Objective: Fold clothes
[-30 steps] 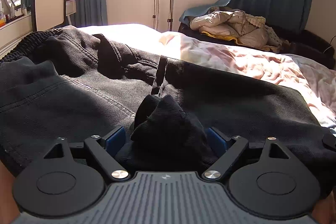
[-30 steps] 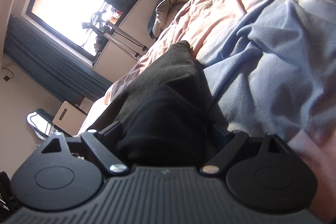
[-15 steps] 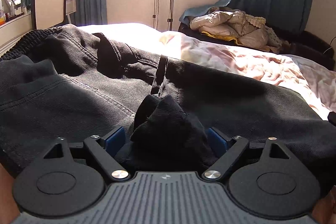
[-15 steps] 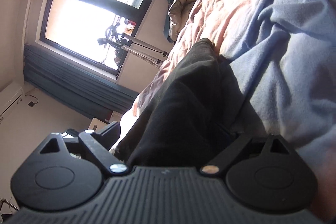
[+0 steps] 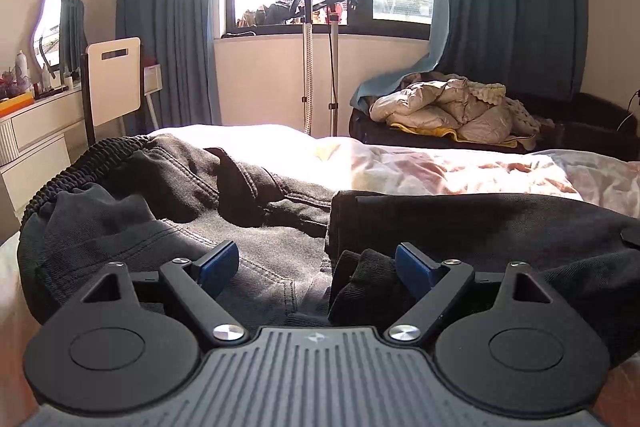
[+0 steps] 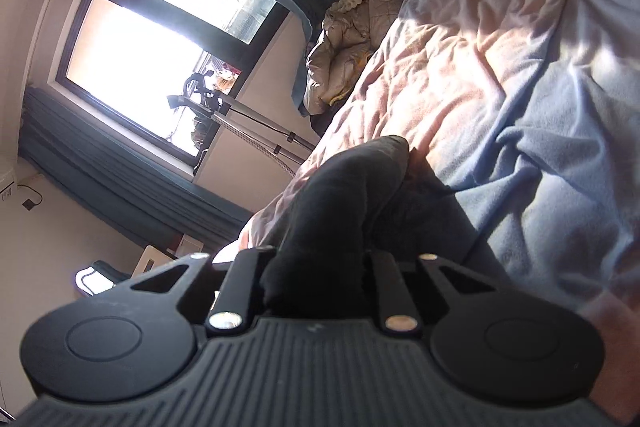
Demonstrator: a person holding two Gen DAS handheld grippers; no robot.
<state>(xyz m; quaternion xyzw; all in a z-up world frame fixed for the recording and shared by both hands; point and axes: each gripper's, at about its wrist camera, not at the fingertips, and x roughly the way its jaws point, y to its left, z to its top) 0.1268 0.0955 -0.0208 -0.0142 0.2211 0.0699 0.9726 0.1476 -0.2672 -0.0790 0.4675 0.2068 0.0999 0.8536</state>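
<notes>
Right hand-held gripper [image 6: 316,267] has gone from wide apart to nearly together since the earlier frames; jaws closing now, with a bunch of dark trouser fabric between them, pads look pressed on it. Left hand-held gripper [image 5: 316,263] unchanged in width: jaws wide, blue pads [image 5: 218,261] clear of cloth on one side, a fabric fold lying against the other pad, nothing pinched. Fold that filled the gap earlier now sits off to one side. Both views also show more room and window than before, so both hands have come up.

Trousers [image 5: 260,227] lie spread on the bed [image 5: 460,171], elastic waistband at the left edge of the left view, one leg doubled across. In the right view the gripped end lifts off the blue-pink bedding [image 6: 540,107], rest trailing down toward the mattress.

Judgement: right side has its grasp; left has not taken hold yet. A fold needs both ends carried, so left likely must close on the fold beside its pad first.

Pose: left points slightly downward over the cloth, level roll. Right is rolled hard sideways, window tilted in frame, pointing along the bed.
</notes>
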